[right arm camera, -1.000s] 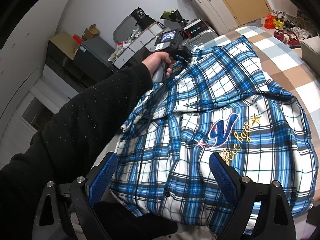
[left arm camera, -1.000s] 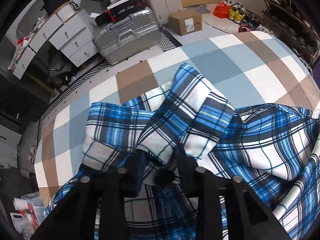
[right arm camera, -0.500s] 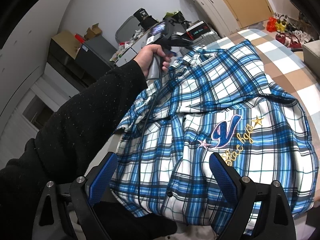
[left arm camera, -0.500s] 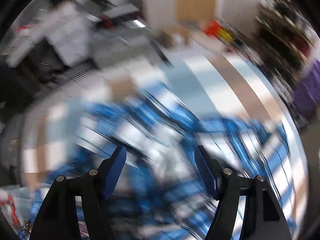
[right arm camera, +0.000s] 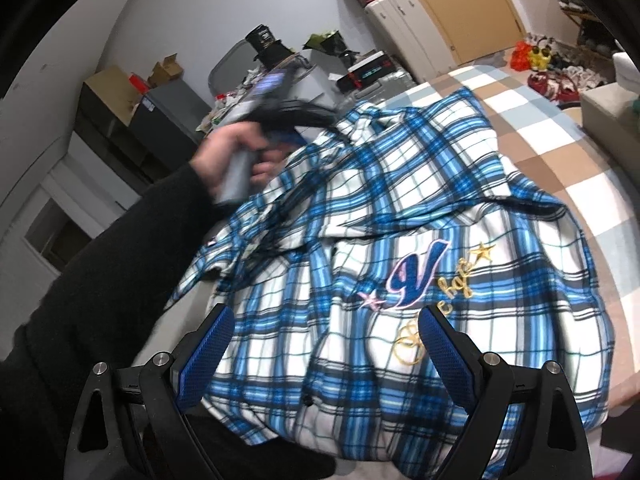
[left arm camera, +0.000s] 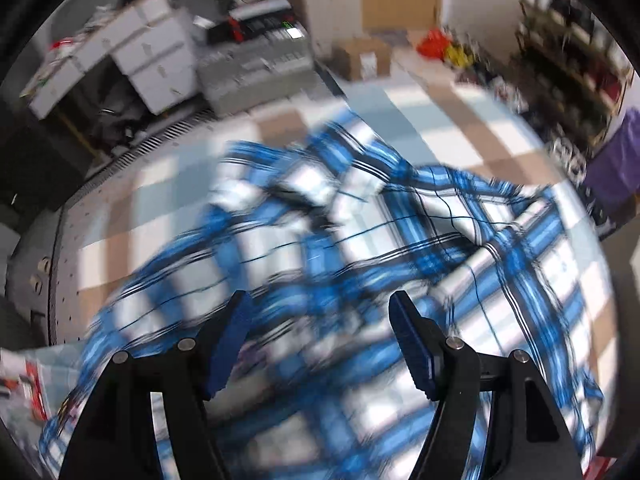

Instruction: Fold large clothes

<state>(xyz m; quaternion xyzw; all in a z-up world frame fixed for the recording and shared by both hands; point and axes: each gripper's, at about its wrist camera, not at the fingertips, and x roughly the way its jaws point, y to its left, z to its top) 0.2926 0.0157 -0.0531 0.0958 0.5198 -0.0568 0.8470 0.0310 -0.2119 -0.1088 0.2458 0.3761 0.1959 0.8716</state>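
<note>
The blue, white and black plaid shirt point(right arm camera: 400, 264) lies partly folded on a bed with a checked cover point(right arm camera: 560, 128) of brown, pale blue and white squares. It takes up the near part of the bed, its lower hem close to the near edge, and its collar end reaches toward the far edge where the furniture stands. An embroidered blue letter with pink stars and gold script point(right arm camera: 416, 276) faces up on the chest panel.

The right hand-held gripper point(right arm camera: 324, 344) hangs over the near part of the shirt with its blue-padded fingers point(right arm camera: 204, 352) wide apart and nothing between them; the cloth lies below, not pinched.

The left hand-held gripper point(left arm camera: 320, 340) is above the shirt point(left arm camera: 400, 248), its fingers point(left arm camera: 412, 344) spread with empty air between them; that view is blurred. In the right wrist view the person's left hand point(right arm camera: 228, 160), in a black sleeve point(right arm camera: 104, 280), holds this gripper over the shirt's far left part, near the collar.

Beyond the far edge of the bed stand a silver suitcase point(left arm camera: 256, 76), white drawers point(left arm camera: 156, 56) and a cardboard box point(left arm camera: 364, 58).
</note>
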